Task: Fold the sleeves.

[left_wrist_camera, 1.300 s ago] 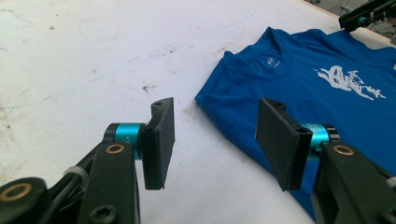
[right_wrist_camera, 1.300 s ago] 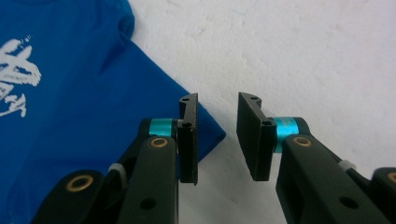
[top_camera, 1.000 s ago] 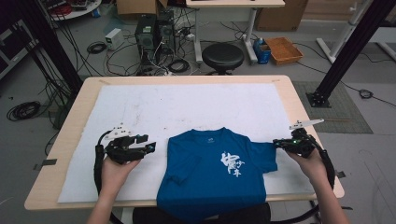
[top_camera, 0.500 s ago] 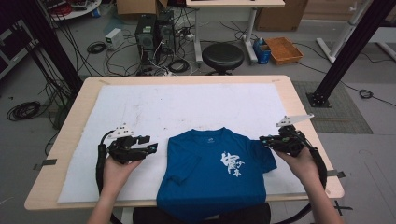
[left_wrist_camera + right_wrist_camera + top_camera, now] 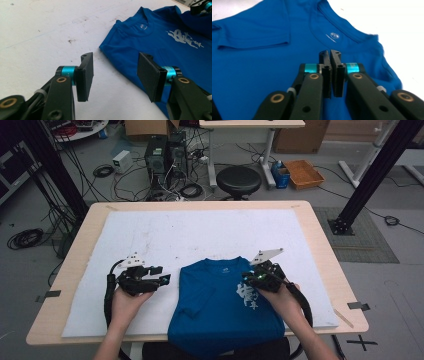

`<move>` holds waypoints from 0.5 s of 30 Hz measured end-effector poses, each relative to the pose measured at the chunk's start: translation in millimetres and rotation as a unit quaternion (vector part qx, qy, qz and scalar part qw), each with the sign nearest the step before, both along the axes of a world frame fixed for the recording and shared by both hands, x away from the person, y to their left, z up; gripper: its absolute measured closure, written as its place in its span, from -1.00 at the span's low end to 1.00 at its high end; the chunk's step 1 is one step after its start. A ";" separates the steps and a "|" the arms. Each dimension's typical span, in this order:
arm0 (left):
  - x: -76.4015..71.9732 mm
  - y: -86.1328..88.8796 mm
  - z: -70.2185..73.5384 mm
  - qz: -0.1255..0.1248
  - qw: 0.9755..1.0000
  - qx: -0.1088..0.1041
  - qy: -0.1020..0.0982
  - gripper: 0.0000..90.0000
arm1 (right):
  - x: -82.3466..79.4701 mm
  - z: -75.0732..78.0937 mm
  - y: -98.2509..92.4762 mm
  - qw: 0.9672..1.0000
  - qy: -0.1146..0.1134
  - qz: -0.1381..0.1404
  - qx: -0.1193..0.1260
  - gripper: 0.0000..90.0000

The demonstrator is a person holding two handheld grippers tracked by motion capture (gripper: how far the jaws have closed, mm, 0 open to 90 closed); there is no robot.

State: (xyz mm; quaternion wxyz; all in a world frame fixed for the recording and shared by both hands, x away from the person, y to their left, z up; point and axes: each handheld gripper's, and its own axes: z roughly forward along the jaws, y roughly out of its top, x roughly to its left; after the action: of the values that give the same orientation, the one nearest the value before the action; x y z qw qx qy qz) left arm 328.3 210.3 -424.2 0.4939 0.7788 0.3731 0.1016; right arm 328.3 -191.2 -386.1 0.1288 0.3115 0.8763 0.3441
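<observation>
A blue T-shirt (image 5: 220, 310) with a white print lies front up on the white mat (image 5: 200, 235), its hem hanging over the near table edge. Its left sleeve (image 5: 254, 37) is folded in onto the chest. My right gripper (image 5: 246, 278) hovers over the shirt's right chest, having carried the right side inward. Its jaws (image 5: 330, 53) have just been opening and stand a thin slit apart, with no cloth seen between them. My left gripper (image 5: 162, 275) rests open on the mat, left of the shirt (image 5: 175, 50), its pads (image 5: 85, 75) wide apart and empty.
The wooden table (image 5: 200, 205) carries the mat, with bare mat behind the shirt and to both sides. Beyond the far edge stand a black stool (image 5: 239, 180), computer cases (image 5: 165, 155), floor cables and a black frame post (image 5: 370, 175).
My right gripper has travelled left from the shirt's right sleeve onto the chest, folding that side inward. The left gripper has stayed put.
</observation>
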 end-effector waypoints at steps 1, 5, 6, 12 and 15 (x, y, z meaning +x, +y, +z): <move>0.1 -0.3 -0.3 -0.001 1.000 0.001 0.001 0.05 | -0.2 -0.3 0.6 1.000 -0.001 0.003 0.004 0.86; 0.4 -1.5 -1.6 -0.002 1.000 0.005 0.003 0.05 | -0.6 5.1 -9.9 0.999 -0.021 -0.008 0.029 0.73; 0.5 -1.6 -1.6 -0.003 1.000 0.005 0.003 0.05 | -0.5 6.8 -14.5 0.999 -0.028 -0.014 0.033 0.69; 0.1 -2.6 -1.5 0.001 1.000 0.007 0.000 0.04 | 5.1 11.2 -49.5 0.995 -0.050 -0.055 0.061 0.44; 0.2 -3.0 -1.3 0.004 1.000 0.011 -0.001 0.04 | 9.4 11.0 -67.3 0.993 -0.055 -0.073 0.076 0.32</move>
State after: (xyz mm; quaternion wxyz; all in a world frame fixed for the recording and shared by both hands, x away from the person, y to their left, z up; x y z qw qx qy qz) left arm 328.5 207.3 -425.5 0.4850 0.7827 0.3746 0.1083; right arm 337.7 -258.5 -375.1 0.1770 0.3639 0.8144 0.4159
